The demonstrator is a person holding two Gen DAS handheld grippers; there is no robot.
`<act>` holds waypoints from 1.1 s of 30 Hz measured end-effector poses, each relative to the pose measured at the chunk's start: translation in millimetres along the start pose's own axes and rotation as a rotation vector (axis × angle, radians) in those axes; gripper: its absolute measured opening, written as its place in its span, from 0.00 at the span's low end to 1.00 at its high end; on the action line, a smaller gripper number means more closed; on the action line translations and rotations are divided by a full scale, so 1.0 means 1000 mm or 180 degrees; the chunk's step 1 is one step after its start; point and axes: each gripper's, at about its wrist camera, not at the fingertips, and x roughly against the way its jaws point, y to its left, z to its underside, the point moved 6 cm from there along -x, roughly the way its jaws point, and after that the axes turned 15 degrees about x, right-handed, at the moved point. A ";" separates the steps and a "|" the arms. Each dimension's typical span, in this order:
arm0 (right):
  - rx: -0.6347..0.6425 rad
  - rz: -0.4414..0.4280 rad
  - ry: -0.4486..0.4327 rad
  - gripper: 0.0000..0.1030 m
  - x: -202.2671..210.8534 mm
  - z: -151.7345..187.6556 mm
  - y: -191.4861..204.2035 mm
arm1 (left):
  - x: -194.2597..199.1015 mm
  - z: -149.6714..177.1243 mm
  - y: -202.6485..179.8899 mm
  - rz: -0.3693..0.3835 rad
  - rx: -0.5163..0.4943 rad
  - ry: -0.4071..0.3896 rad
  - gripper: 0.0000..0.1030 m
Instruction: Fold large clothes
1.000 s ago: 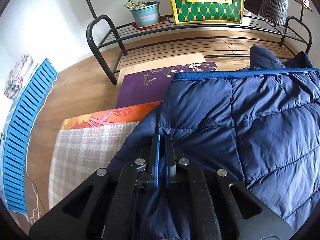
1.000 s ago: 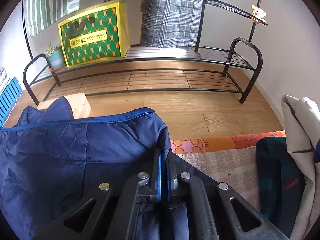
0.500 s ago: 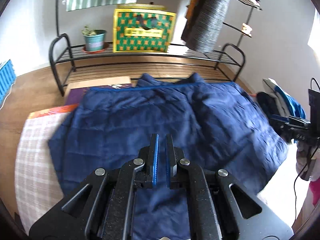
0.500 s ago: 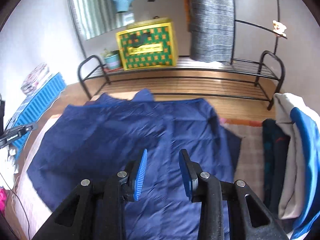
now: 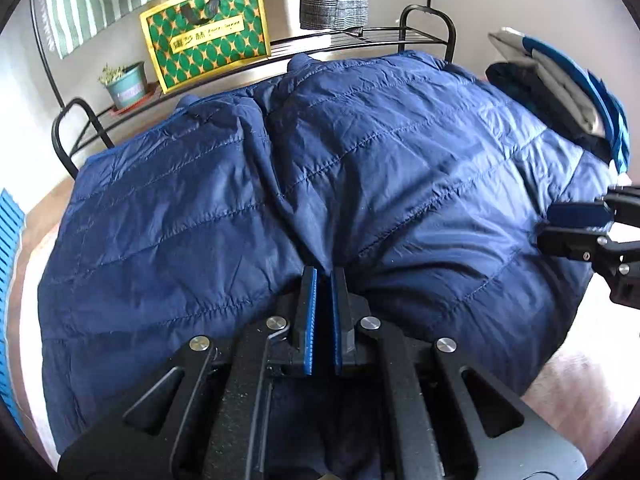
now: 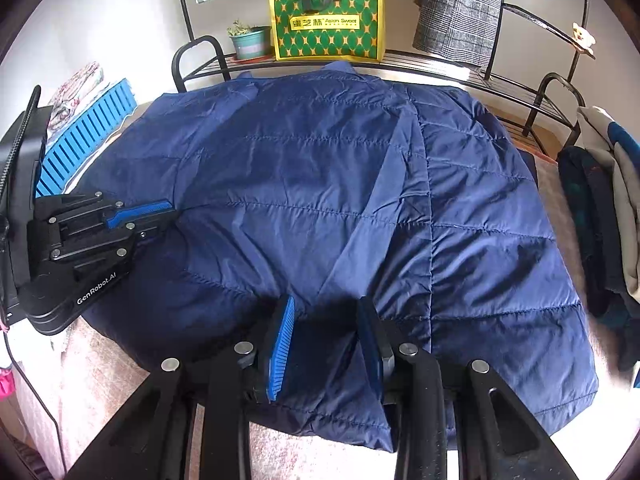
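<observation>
Right wrist: "GenRobot.AI" left gripper (image 6: 160,216).

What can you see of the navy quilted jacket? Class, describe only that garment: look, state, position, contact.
The navy quilted jacket is puffy, slightly shiny fabric with stitched horizontal channels. It lies spread flat and creased over a pale checked cloth, collar toward the black rack. A folded flap crosses its middle. The left tongs are shut, pinching its near edge. The right tongs, just opened, straddle the hem without pressing.
</observation>
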 end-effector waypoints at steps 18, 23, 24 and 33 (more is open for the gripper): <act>-0.2505 -0.0365 -0.0533 0.85 0.037 0.097 -0.127 | 0.000 0.016 -0.032 0.0156 0.0178 -0.0056 0.04; -0.2057 -0.0179 -0.0351 0.44 0.024 0.071 -0.111 | 0.016 0.013 -0.022 0.0288 0.0461 0.0017 0.05; -0.1934 -0.0090 -0.0301 0.35 0.024 0.065 -0.108 | 0.028 0.013 -0.019 0.0322 0.0495 -0.0005 0.05; -0.0998 0.0506 -0.0424 0.07 0.083 0.009 -0.068 | 0.138 0.036 0.050 0.0345 0.0647 -0.0277 0.47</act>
